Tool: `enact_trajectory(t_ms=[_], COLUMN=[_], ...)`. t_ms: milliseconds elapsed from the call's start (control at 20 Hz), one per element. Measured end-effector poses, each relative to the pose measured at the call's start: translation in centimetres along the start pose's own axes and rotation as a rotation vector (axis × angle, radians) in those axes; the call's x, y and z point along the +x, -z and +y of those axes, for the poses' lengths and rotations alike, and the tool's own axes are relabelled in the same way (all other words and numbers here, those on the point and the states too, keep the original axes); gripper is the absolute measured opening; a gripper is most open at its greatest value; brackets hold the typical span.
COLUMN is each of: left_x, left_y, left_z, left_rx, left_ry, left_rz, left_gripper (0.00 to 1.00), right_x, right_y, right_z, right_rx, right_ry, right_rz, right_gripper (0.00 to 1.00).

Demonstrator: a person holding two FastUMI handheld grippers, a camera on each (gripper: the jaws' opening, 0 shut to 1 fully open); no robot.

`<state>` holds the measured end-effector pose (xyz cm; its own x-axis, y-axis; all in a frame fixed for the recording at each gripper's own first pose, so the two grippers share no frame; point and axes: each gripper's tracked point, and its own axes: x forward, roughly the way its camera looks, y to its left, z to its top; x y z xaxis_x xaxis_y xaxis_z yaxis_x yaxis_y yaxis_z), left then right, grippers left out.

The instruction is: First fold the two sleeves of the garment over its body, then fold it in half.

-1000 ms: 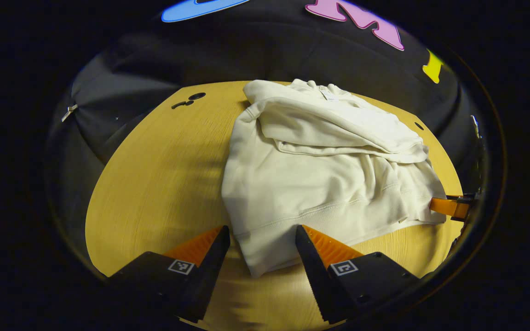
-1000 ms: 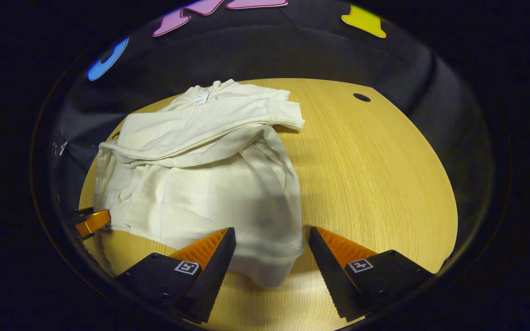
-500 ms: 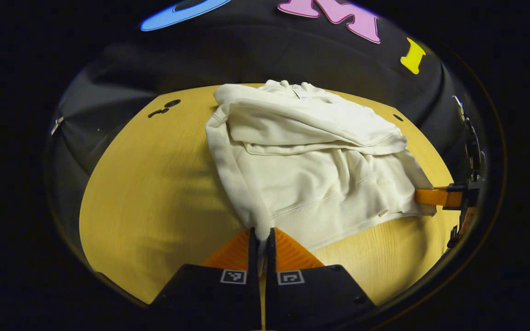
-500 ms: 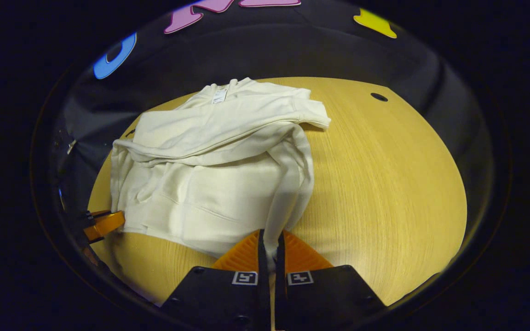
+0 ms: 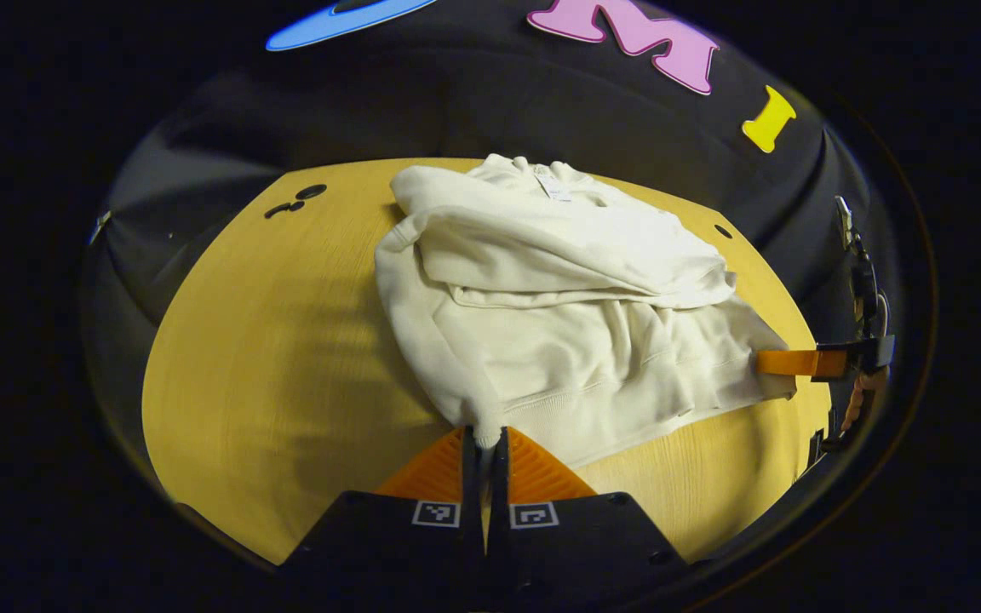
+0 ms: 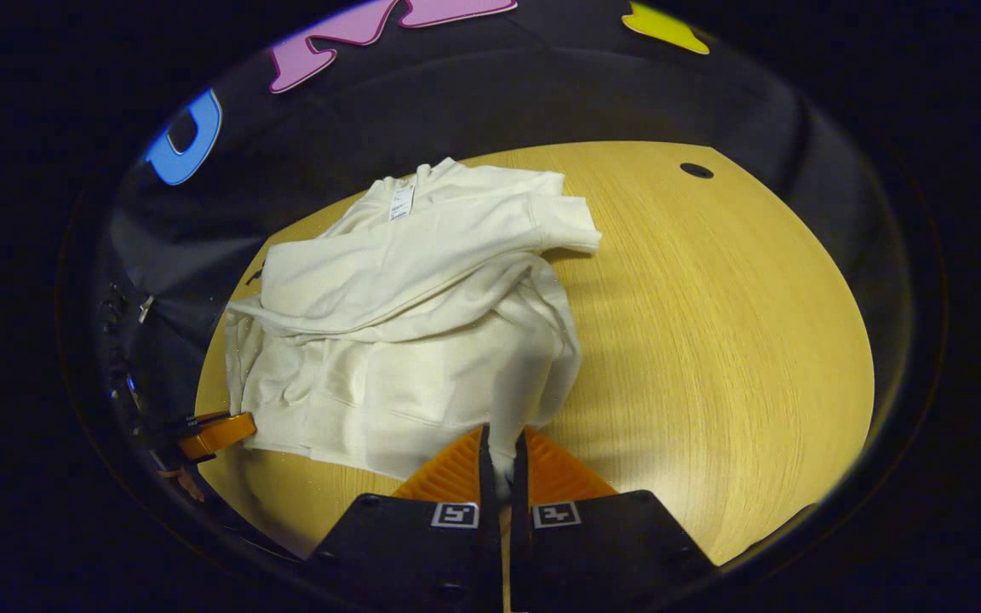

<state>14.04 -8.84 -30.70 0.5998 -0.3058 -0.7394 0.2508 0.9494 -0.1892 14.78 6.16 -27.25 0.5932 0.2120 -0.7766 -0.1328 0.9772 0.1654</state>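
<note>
Sleeves lie crossed over the chest of the cream, thick-knit hooded garment, so the first folds look done and the halving is the step in hand. That would explain the grips: the left tool is clenched on the garment's hem corner on its side, and the right tool is clenched on the opposite hem corner, each with both fingers pinching a tuft of cloth between them. Holding both bottom corners lets the hem travel as one straight edge toward the collar. The garment rests on the pale wooden table, with its collar and a small white neck label at the far end from the tools and its ribbed hem band nearest them. The fabric looks soft, heavy and matte, bunching in rounded rolls rather than sharp creases; it rises into a peak at each pinch. The table shows fine straight grain and small dark holes beyond the collar.
</note>
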Motion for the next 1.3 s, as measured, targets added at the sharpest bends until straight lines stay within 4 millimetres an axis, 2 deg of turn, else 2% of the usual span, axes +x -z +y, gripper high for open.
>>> enact_trajectory(t_ms=[200, 350, 450, 600, 850, 1050, 1300], left_x=[-2.2, -4.0, -4.6, -4.4, -2.7, -0.3, 3.7], left_y=[-4.4, -9.3, -12.6, -17.0, -24.6, -29.5, -33.2], left_z=[-1.0, -1.8, -1.8, -1.8, -1.1, -0.1, 2.3], left_rx=[0.019, -0.013, -0.024, -0.041, -0.046, -0.064, -0.073], left_ry=[0.014, 0.036, 0.042, 0.05, 0.05, 0.05, 0.031], left_rz=[-0.06, -0.135, -0.184, -0.236, -0.323, -0.37, -0.395], left_gripper=[0.07, 0.07, 0.06, 0.06, 0.07, 0.06, 0.06], right_x=[-2.4, -3.7, -4.0, -4.0, -2.8, -0.7, 2.4], right_y=[-5.1, -8.8, -11.7, -15.9, -23.5, -28.1, -32.6], right_z=[1.9, 3.6, 4.4, 4.8, 6.7, 7.4, 7.0], right_rx=[-0.067, -0.085, -0.084, -0.097, -0.107, -0.12, -0.083], right_ry=[-0.017, -0.046, -0.063, -0.07, -0.087, -0.078, -0.056], right_rz=[-0.13, -0.203, -0.248, -0.315, -0.412, -0.47, -0.508], right_gripper=[0.08, 0.08, 0.08, 0.08, 0.08, 0.08, 0.08])
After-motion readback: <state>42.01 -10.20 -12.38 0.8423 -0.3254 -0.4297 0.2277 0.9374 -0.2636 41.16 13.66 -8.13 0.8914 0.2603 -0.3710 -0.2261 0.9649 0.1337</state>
